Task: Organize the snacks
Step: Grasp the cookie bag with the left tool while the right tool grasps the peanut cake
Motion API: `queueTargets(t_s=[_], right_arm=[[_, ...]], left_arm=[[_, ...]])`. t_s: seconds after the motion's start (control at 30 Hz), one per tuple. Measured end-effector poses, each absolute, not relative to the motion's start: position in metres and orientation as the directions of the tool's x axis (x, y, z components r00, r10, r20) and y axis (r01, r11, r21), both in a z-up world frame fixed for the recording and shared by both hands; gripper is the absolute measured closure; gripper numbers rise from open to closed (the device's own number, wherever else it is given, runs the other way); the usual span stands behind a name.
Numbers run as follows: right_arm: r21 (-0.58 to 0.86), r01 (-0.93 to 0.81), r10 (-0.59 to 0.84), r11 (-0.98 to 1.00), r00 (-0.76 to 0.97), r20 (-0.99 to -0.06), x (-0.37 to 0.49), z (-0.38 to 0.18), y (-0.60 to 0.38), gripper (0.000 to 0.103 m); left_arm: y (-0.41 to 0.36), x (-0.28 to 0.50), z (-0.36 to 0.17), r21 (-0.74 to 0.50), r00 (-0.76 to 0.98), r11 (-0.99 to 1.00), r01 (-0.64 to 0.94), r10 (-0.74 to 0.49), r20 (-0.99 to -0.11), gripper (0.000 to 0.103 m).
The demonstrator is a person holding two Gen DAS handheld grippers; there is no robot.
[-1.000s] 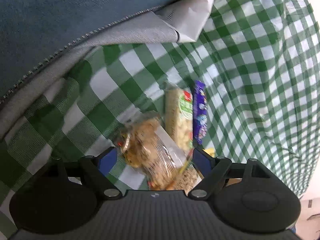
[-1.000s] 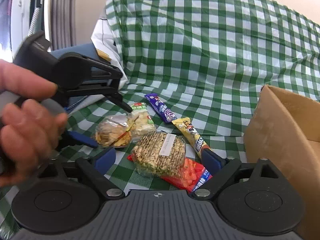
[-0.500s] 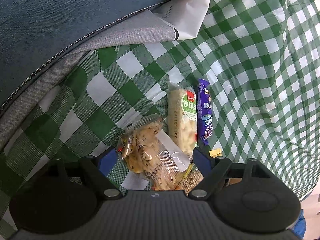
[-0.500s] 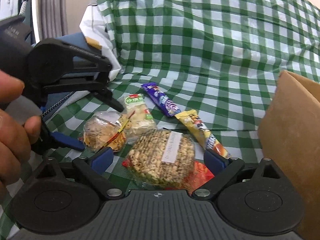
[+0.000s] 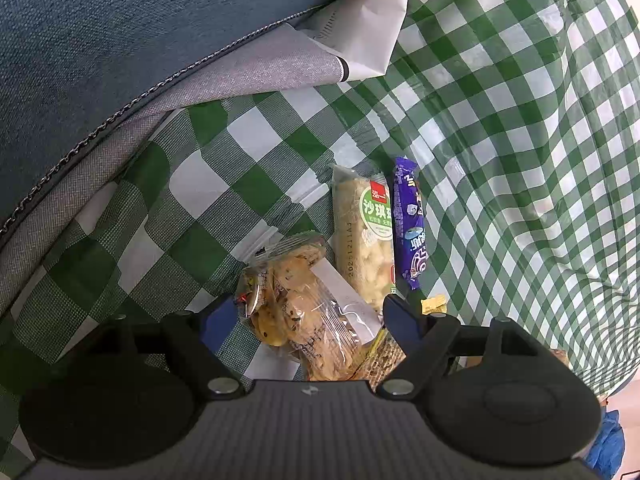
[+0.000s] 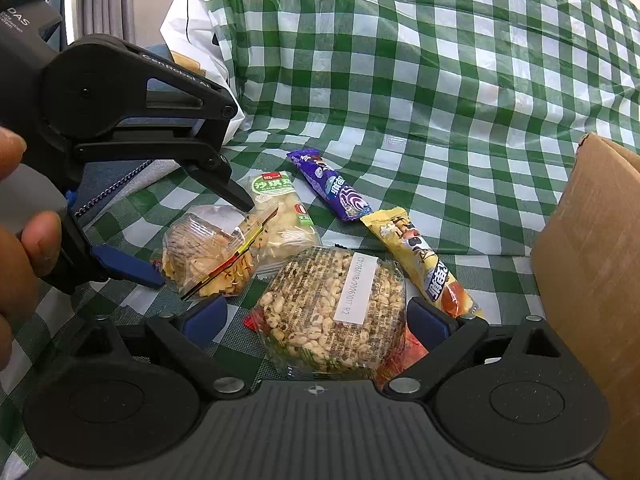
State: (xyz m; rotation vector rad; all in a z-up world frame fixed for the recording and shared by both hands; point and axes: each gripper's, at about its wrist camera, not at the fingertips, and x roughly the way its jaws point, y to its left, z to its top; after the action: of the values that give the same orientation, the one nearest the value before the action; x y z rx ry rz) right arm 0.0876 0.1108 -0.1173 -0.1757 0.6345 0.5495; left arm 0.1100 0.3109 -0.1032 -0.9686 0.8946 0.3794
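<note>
Two grippers are spread wide, nothing gripped: left gripper straddles cookie bag, right gripper flanks puffed cake, likely for pickup. Snacks lie on cloth beside box.

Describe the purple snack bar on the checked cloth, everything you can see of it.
The purple snack bar is a slim, sealed packet of glossy film with crimped ends, white lettering and a pale swirl near one end. It lies flat on the green-and-white checked cloth, alongside the green-labelled snack packet, with the yellow bar just past one end. Neither gripper touches it.
</note>
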Motion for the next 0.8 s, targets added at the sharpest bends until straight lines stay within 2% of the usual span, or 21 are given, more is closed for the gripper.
queueTargets(t_s=[0.6,0.8], right_arm=[[0.004,-0.524,0.415,0.852,0.670,-0.616,0.0905,-0.1180,0.1117,0.011],[0.029,-0.504,0.403,0.863,0.653,-0.642,0.0954,-0.1212,0.1092,0.017]], left_arm=[[0.3096,0.1112,-0.1031,-0.541,0.596,0.548,-0.638,-0.094,-0.797,0.020],[0.3085,0.1127,-0.1033,-0.537,0.596,0.555,-0.635,-0.090,-0.798,0.022]])
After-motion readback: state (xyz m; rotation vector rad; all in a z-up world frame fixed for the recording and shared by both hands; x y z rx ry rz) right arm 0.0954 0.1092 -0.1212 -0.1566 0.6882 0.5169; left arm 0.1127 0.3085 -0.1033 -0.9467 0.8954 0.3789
